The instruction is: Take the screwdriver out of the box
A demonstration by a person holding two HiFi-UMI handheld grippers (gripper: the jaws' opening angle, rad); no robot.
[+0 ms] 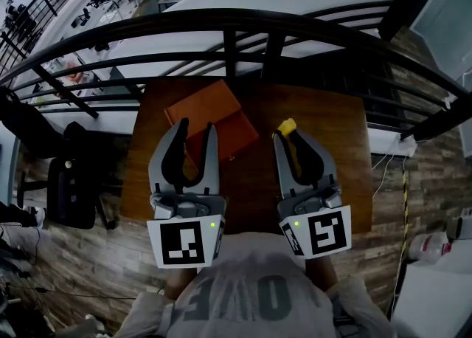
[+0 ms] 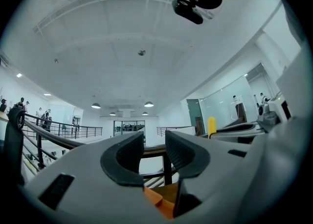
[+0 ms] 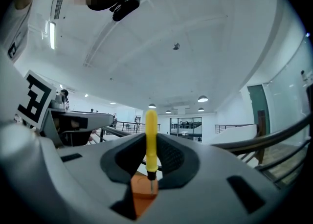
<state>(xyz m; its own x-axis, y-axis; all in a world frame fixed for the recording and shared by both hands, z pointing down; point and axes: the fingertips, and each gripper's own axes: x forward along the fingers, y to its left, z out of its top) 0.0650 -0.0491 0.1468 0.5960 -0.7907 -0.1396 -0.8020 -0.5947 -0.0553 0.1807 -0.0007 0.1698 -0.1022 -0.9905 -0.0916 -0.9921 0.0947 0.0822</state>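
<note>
An orange box (image 1: pixel 210 119) lies on the wooden table (image 1: pixel 332 137), at its far left. My right gripper (image 1: pixel 292 134) hovers to the right of the box, shut on a yellow-handled screwdriver (image 1: pixel 287 127). In the right gripper view the screwdriver (image 3: pixel 151 140) stands upright between the pads, its thin tip pointing down, with the orange box (image 3: pixel 143 191) showing below. My left gripper (image 1: pixel 196 134) is open over the box's near edge with nothing between its fingers. The left gripper view shows the box (image 2: pixel 159 202) under the open jaws and the yellow handle (image 2: pixel 212 125) off to the right.
A black metal railing (image 1: pixel 236 23) curves just past the table's far edge, with a drop to a lower floor behind it. A black chair (image 1: pixel 74 181) stands left of the table. A white cable (image 1: pixel 389 170) hangs at the table's right side.
</note>
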